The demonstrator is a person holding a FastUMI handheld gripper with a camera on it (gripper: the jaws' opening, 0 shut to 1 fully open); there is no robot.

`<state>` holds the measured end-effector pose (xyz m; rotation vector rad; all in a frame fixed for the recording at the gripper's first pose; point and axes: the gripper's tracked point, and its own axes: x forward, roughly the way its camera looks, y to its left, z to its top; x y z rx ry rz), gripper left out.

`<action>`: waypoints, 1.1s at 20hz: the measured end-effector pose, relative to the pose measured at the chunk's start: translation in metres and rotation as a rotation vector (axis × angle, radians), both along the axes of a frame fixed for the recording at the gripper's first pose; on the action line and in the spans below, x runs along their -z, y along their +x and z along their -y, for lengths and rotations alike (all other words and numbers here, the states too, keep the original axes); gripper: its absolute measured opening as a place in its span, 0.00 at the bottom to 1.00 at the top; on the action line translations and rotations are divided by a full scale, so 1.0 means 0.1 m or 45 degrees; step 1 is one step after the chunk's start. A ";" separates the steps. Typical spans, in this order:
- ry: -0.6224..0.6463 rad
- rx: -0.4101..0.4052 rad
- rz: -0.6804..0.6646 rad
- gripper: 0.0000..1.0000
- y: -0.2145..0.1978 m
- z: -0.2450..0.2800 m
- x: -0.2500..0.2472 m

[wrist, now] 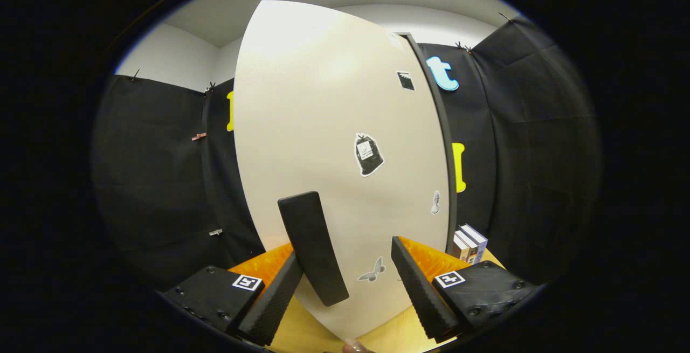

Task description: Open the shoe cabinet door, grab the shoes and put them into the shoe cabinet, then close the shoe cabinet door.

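- Cream-white, the shoe cabinet door [329, 126] is seen in the gripper view close ahead, with its black handle [312, 245] just beyond the left finger.
- No shoes are made out; whether the door is being opened or closed cannot be told.
- The gripper [350, 299] is held wide apart, nothing clamped; the left finger [272, 302] lies against or just beside the handle.

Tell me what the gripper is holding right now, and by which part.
Nothing is held. The gripper is open, its fingers on either side of the black handle on the cream cabinet door; the left finger is close to it, the right one clearly apart.
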<state>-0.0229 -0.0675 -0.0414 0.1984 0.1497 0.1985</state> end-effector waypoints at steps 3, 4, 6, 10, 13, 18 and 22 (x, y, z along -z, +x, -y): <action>-0.009 -0.027 -0.007 0.99 0.12 -0.20 -0.03; -0.013 -0.034 0.001 0.99 0.12 -0.24 -0.04; -0.027 -0.043 0.020 0.98 0.11 -0.32 -0.08; -0.061 -0.044 0.033 0.98 0.04 -0.41 -0.11; -0.074 -0.033 0.045 0.98 -0.04 -0.42 -0.15; -0.134 0.006 0.073 0.98 -0.17 -0.33 -0.22; -0.209 0.045 0.094 0.98 -0.25 -0.24 -0.26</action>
